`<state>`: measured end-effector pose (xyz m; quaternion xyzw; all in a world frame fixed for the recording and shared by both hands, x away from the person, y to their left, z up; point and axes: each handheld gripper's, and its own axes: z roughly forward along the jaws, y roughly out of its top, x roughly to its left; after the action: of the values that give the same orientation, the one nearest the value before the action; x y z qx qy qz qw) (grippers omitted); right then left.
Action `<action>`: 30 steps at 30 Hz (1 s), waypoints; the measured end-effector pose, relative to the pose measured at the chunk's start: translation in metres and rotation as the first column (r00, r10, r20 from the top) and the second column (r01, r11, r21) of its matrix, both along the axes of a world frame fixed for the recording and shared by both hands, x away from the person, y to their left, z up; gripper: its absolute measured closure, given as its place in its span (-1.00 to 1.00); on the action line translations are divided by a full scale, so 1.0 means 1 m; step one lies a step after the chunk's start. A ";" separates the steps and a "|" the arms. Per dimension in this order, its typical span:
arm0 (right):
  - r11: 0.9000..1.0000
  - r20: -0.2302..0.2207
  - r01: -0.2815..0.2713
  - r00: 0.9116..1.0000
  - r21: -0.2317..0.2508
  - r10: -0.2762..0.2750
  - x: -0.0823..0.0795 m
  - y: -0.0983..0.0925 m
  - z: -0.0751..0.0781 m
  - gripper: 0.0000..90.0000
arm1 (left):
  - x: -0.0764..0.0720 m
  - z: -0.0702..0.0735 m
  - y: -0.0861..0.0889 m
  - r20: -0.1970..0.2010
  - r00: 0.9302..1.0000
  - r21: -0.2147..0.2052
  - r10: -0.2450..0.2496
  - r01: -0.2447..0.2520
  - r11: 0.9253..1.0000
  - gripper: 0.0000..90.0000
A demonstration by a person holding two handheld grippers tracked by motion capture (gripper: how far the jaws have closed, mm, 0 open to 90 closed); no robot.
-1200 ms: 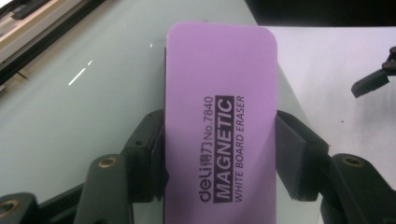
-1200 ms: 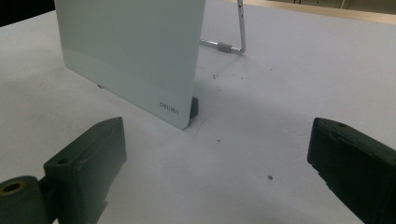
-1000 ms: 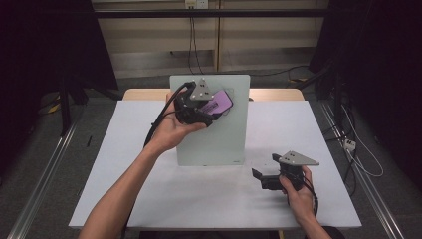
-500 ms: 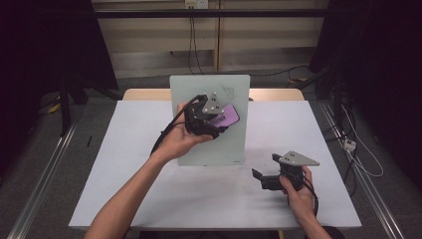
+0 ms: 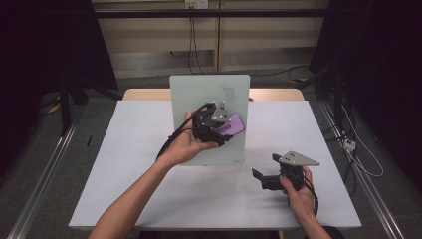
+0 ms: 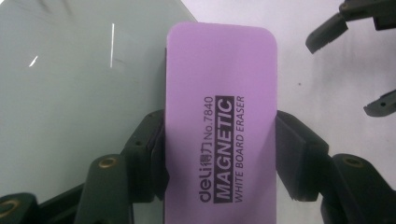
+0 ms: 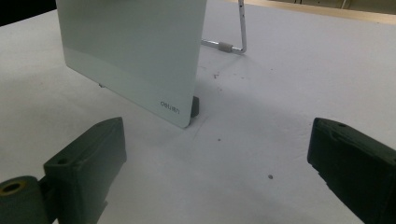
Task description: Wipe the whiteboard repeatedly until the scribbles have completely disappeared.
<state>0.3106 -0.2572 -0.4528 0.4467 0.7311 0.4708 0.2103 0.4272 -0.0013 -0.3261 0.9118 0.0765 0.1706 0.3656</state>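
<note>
A pale glass whiteboard [image 5: 199, 97] stands tilted on its stand at the table's middle back. My left gripper [image 5: 224, 124] is shut on a purple magnetic whiteboard eraser [image 5: 230, 123], held in front of the board's right half. In the left gripper view the eraser [image 6: 219, 116] is clamped between both jaws, with the board [image 6: 70, 93] behind it at left. Faint scribbled marks [image 5: 229, 92] remain near the board's upper right. My right gripper [image 5: 259, 175] rests open on the table at the front right, its jaws empty, facing the board's lower corner [image 7: 180, 109].
The white table [image 5: 124, 159] spans the view, with a wooden edge [image 5: 144, 93] at the back. The board's metal stand leg [image 7: 233, 44] juts out behind it. Dark floor, rails and cables surround the table.
My left gripper has moved down and to the right across the board with the eraser in it. The right gripper has stayed still.
</note>
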 end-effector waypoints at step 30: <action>1.000 -0.002 0.001 1.000 0.003 -0.001 0.000 0.000 0.000 -0.89 | 0.026 0.068 0.029 0.048 0.993 -0.134 0.110 -0.103 0.986 -0.09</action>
<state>0.3104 -0.2575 -0.4527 0.4480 0.7303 0.4715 0.2091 0.4535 0.0282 -0.2578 0.8753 0.1259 0.2098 0.4171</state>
